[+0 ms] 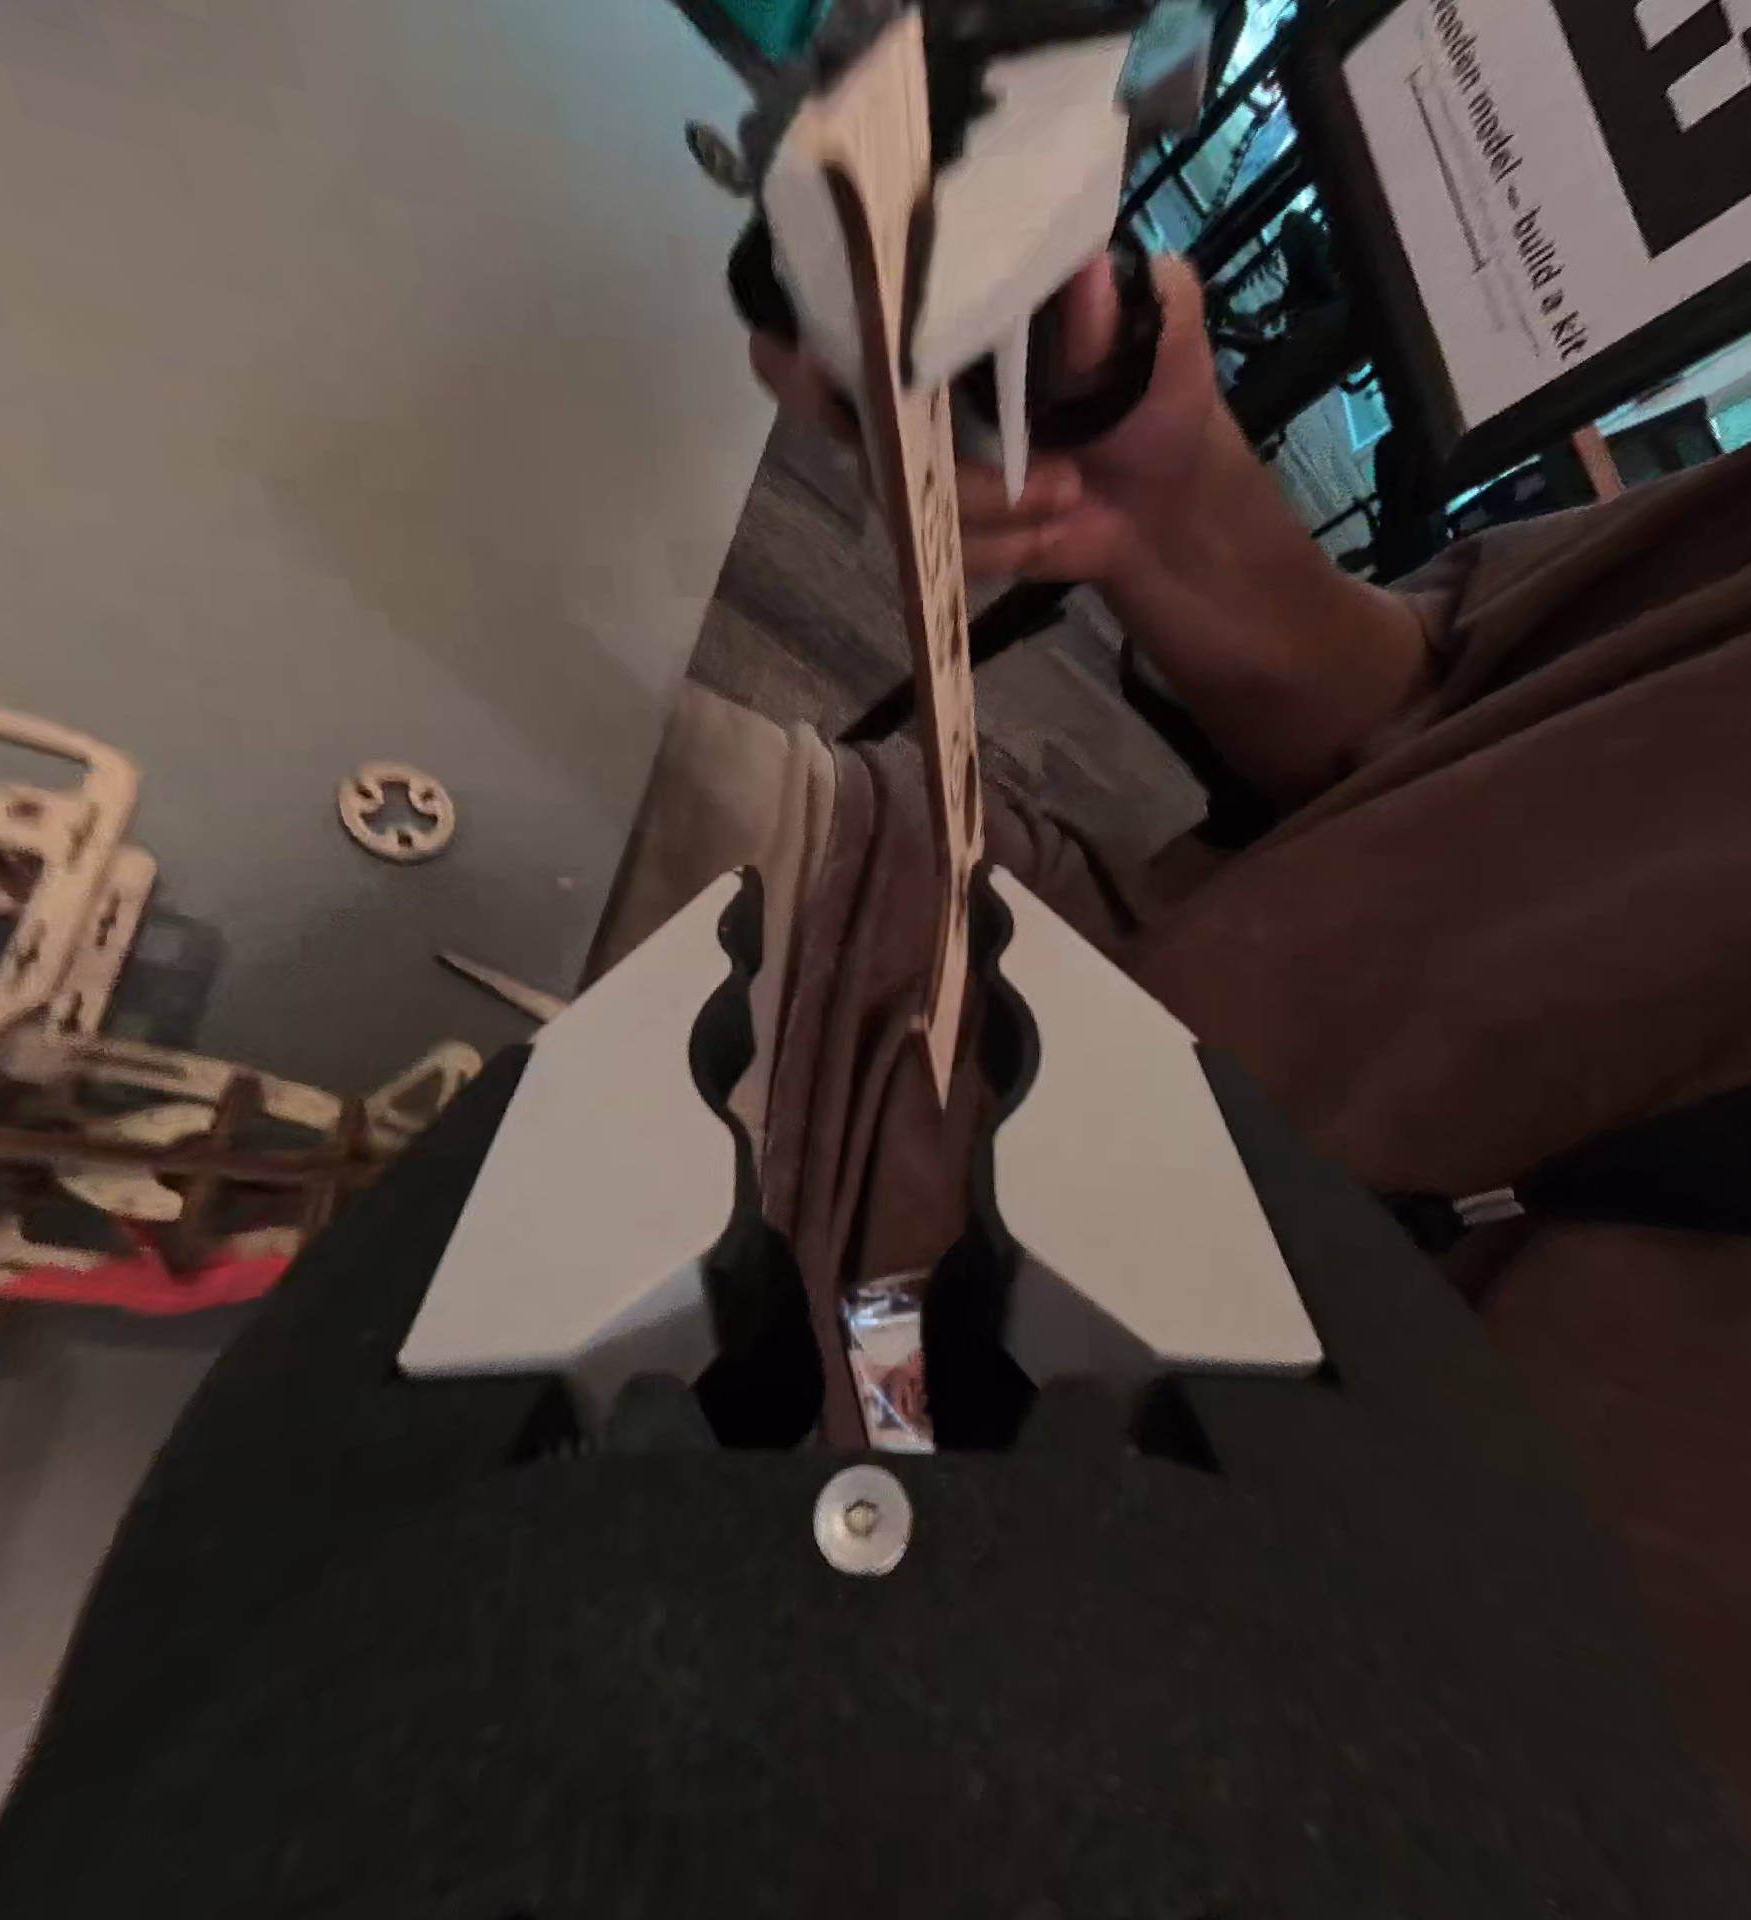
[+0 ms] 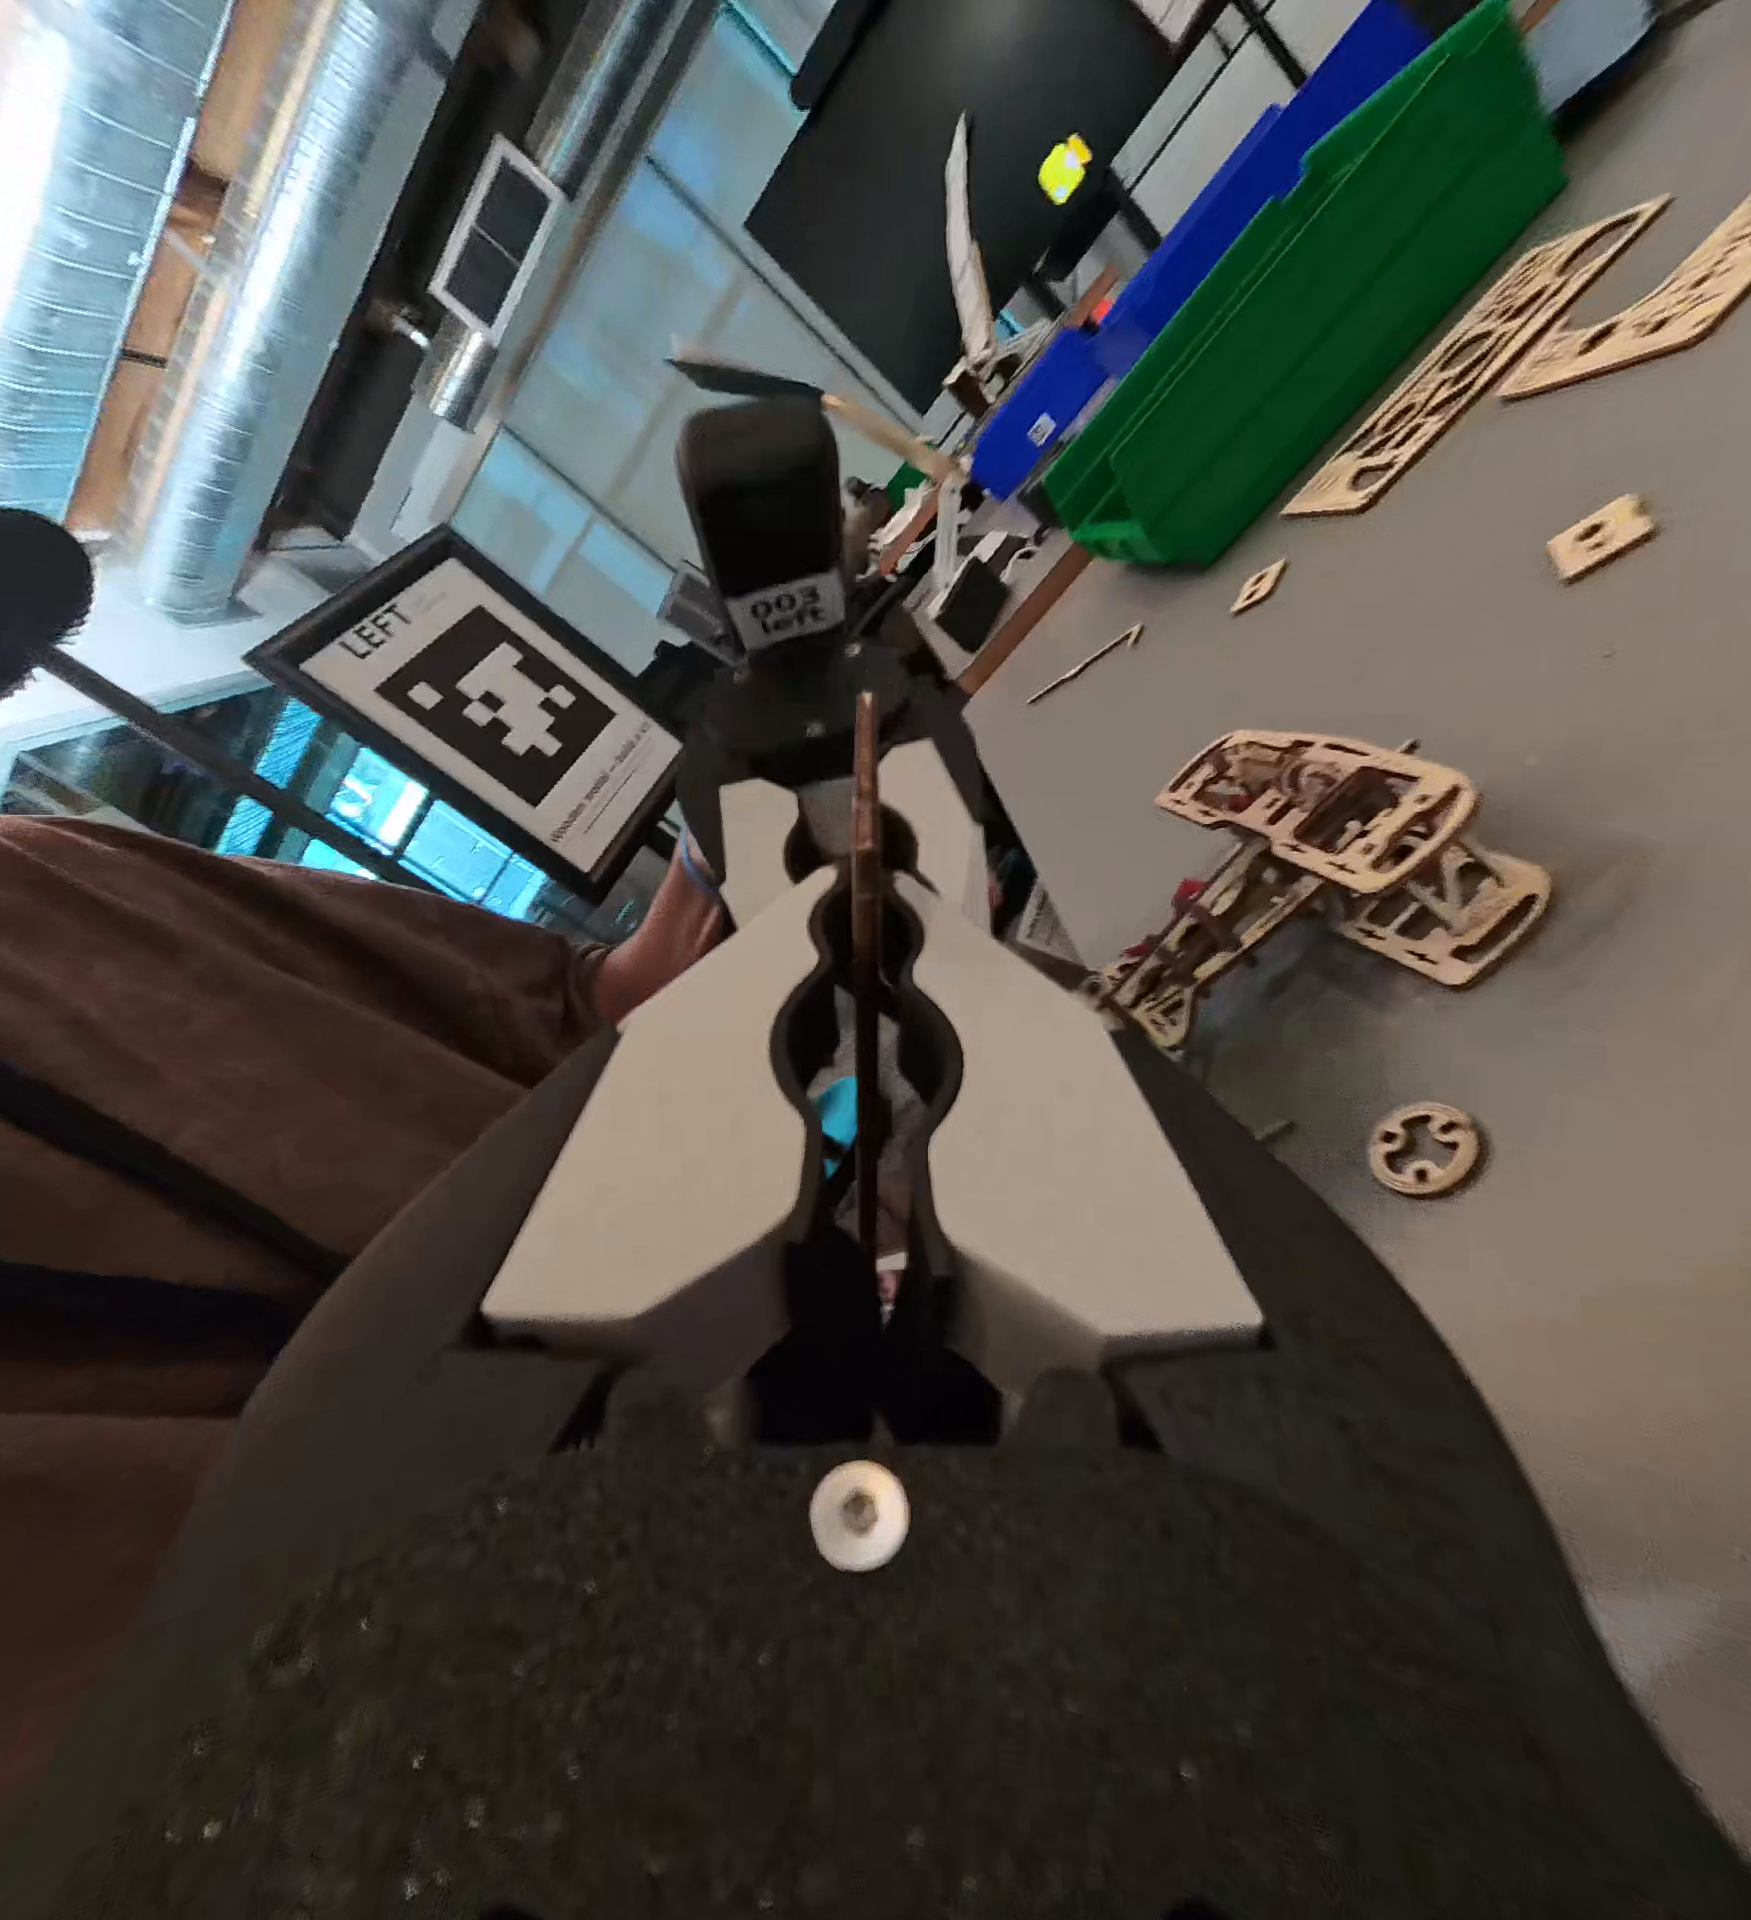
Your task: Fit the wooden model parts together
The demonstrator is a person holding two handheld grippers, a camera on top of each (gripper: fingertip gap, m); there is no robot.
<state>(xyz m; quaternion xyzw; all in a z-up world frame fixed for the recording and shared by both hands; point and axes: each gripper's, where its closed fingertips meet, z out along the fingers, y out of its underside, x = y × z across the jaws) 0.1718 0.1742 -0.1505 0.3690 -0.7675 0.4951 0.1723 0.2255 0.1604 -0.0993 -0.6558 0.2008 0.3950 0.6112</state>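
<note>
A thin laser-cut wooden strip (image 1: 938,665) hangs in the air between my two grippers, which face each other. My right gripper (image 2: 876,883) is shut on it; the strip (image 2: 863,1039) shows edge-on between its grey pads. In the left wrist view the right gripper (image 1: 902,343) is blurred at the top. My left gripper (image 1: 866,883) is open. The strip's pointed end lies between its fingers, close to the right finger (image 1: 1089,1122). The part-built wooden plane (image 2: 1349,862) stands on the grey table (image 2: 1629,1351); it also shows in the left wrist view (image 1: 71,1039).
A round wooden ring (image 2: 1427,1148) lies near the plane. Cut-out wooden sheets (image 2: 1473,364), small square pieces (image 2: 1600,551) and a thin stick (image 2: 1084,662) lie farther back. A green bin (image 2: 1318,312), blue bins (image 2: 1110,364) and a framed sign (image 2: 466,717) stand behind. A brown sleeve (image 1: 1473,883) is close by. Tip to tip, the grippers are about 8 cm apart.
</note>
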